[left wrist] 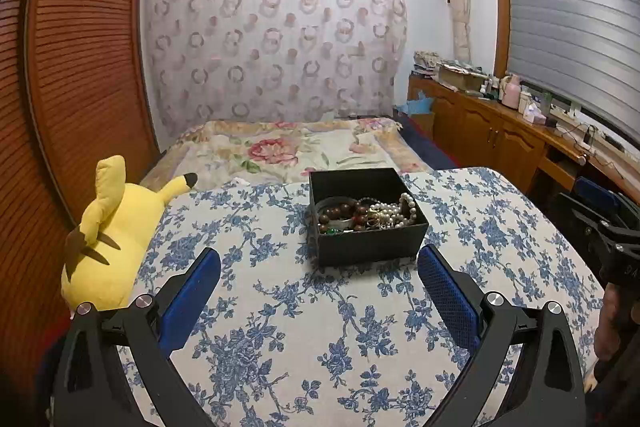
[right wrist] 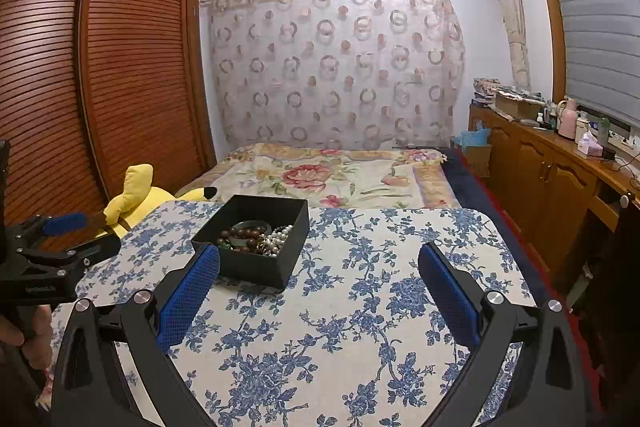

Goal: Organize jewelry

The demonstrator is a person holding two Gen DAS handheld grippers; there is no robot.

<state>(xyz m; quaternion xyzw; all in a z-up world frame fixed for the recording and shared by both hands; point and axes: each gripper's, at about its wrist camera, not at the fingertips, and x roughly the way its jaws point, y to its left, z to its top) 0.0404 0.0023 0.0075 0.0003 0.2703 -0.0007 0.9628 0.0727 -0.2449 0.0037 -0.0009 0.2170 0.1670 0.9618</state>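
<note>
A black open box (left wrist: 370, 239) stands on the table with the blue-flowered cloth (left wrist: 280, 307). Inside lie a white pearl strand (left wrist: 390, 211), brown wooden beads (left wrist: 340, 213) and a dark bangle, tangled together. My left gripper (left wrist: 319, 259) is open and empty, just short of the box's near wall. In the right wrist view the box (right wrist: 256, 263) sits ahead to the left, with pearls (right wrist: 278, 237) and brown beads (right wrist: 240, 237) inside. My right gripper (right wrist: 319, 259) is open and empty, its left finger (right wrist: 188, 295) next to the box's near corner.
A yellow plush toy (left wrist: 108, 239) lies at the table's left edge, also in the right wrist view (right wrist: 140, 195). A bed with a floral blanket (left wrist: 288, 151) is behind the table. A wooden wardrobe (left wrist: 80, 67) stands left, a cluttered wooden counter (left wrist: 500, 115) right.
</note>
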